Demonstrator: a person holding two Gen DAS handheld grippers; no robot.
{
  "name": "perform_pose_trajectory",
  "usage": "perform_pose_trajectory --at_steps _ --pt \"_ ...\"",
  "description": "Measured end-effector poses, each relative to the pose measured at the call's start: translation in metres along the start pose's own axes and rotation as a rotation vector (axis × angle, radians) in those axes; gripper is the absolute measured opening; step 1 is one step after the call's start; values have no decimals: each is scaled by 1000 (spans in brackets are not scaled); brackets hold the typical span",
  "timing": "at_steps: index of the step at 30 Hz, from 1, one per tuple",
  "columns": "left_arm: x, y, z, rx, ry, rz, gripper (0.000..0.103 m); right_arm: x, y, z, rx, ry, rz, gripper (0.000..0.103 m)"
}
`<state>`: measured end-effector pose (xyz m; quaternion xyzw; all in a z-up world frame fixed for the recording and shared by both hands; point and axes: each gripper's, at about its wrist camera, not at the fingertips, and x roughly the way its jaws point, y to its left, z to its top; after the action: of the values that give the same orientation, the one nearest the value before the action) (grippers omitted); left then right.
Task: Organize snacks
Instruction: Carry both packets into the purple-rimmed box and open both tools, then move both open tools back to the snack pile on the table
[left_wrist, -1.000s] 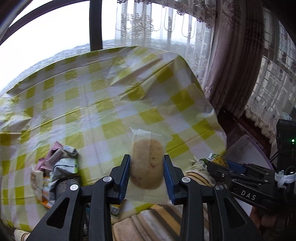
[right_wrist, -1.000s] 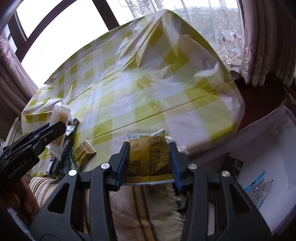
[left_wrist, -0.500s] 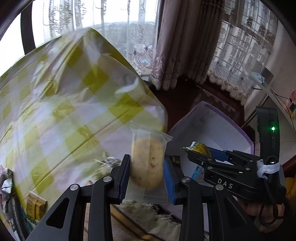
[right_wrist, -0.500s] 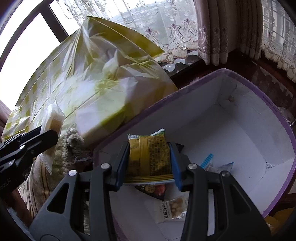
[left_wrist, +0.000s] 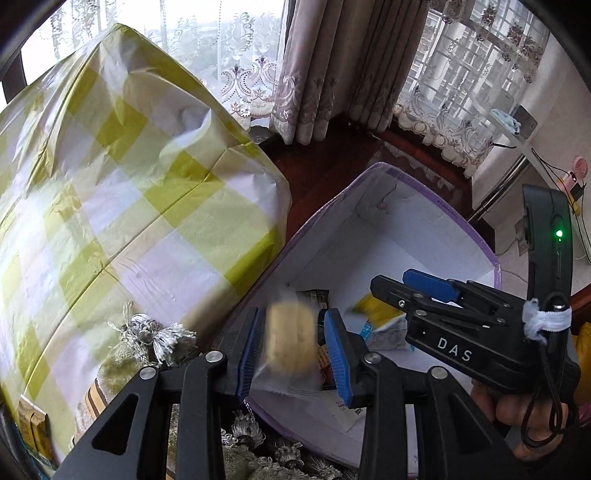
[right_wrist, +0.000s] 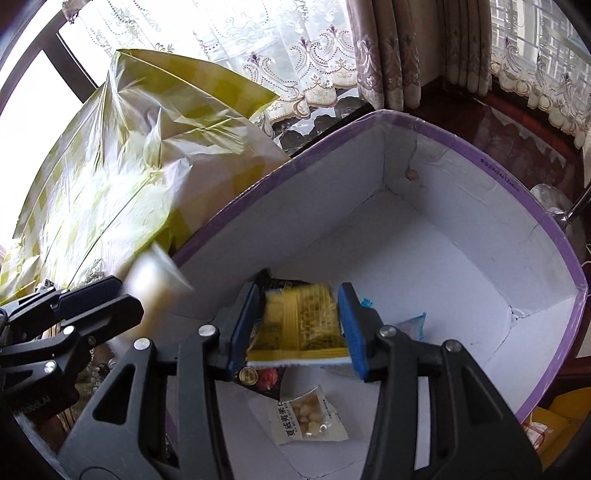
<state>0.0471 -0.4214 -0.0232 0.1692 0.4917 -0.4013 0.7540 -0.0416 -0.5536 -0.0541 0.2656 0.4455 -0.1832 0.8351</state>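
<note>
Over the near corner of the purple-rimmed white box (right_wrist: 461, 140), both grippers pointed steeply down with one snack each. Left gripper (left_wrist: 293, 350) was pinching a clear-wrapped round cookie packet (left_wrist: 291, 339) by its sides. The packet was motion-blurred but sat upright between the blue pads, above the box's near wall rather than well inside. Right gripper (right_wrist: 299, 325) had just been opening its jaws with the yellow snack packet (right_wrist: 301, 321) between them. Blur hid whether the pads were pressing it or it was already slipping, so I couldn't tell. That packet hung over the box floor, above a dark wrapper (right_wrist: 258, 376) and a clear packet of pale round pieces (right_wrist: 308, 417) lying near the same corner. My read: the step was dropping both into the box. To do it well, the right side needed only a clean, full spread, since it was already inside the rim. The left side looked like it should go further over the rim before letting go, or the cookie could land on the wall edge or on the fringed cloth (left_wrist: 155, 332) outside. Cookie packet: pale tan biscuit, loose crinkly film with crimped ends, light and likely brittle, so a low drop seemed safer. Yellow packet: flat, flexible foil pouch with dark print and a white bottom seam. The checked tablecloth (left_wrist: 129, 184) sat just beside the box.
</note>
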Motion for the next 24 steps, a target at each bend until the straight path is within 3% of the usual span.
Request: perform_pose_trajectory --at_steps 13,24 --pt "-18 11 -6 -50 -68 27 37 -4 12 -4 -25 12 28 49" --pt "-56 47 -26 -112 -163 146 38 -17 58 -7 -115 6 52 54"
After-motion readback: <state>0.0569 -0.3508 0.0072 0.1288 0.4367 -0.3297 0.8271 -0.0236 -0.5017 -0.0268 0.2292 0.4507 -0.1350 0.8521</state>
